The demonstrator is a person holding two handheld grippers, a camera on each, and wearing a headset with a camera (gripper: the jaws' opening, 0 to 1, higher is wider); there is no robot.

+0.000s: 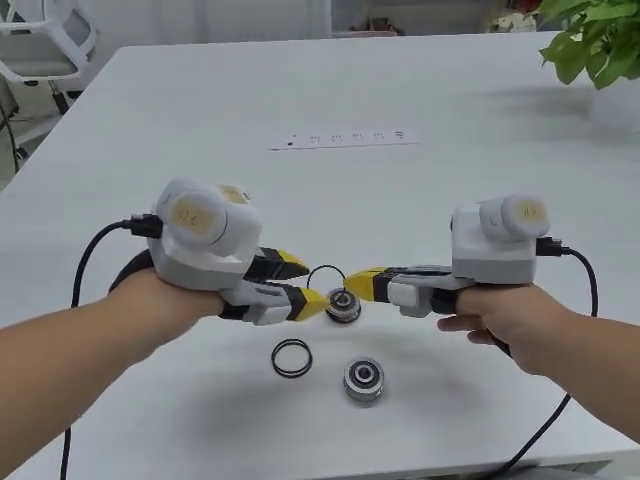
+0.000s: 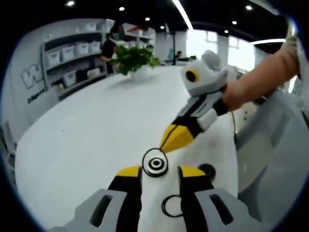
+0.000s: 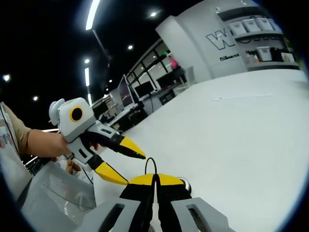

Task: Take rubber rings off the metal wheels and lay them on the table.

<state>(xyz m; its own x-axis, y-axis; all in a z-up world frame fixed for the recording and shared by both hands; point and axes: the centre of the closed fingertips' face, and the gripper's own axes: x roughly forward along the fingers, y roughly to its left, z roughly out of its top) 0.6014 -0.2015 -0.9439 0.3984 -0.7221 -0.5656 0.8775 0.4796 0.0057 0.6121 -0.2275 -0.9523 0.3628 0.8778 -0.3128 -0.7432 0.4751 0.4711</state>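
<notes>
Pinching rubber ring [image 1: 325, 268] in closed right gripper [image 1: 356, 287] to peel it off metal wheel [image 1: 343, 305], probably steadied by spread-jawed left gripper [image 1: 313, 285].

Yellow-tipped left tool [image 1: 315, 284], right tool [image 1: 351, 287], black cables [image 1: 82, 268]

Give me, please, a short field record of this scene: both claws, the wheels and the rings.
left claw: open, tips near the first wheel
right claw: shut on the pinched ring
pinched ring: thin black loop standing up from the right claw's tips
first wheel: between the two claws
free ring: flat on the table, off any wheel
second wheel: on the table, right of the free ring, not touching it
table: white
plant: at the far right corner
</notes>
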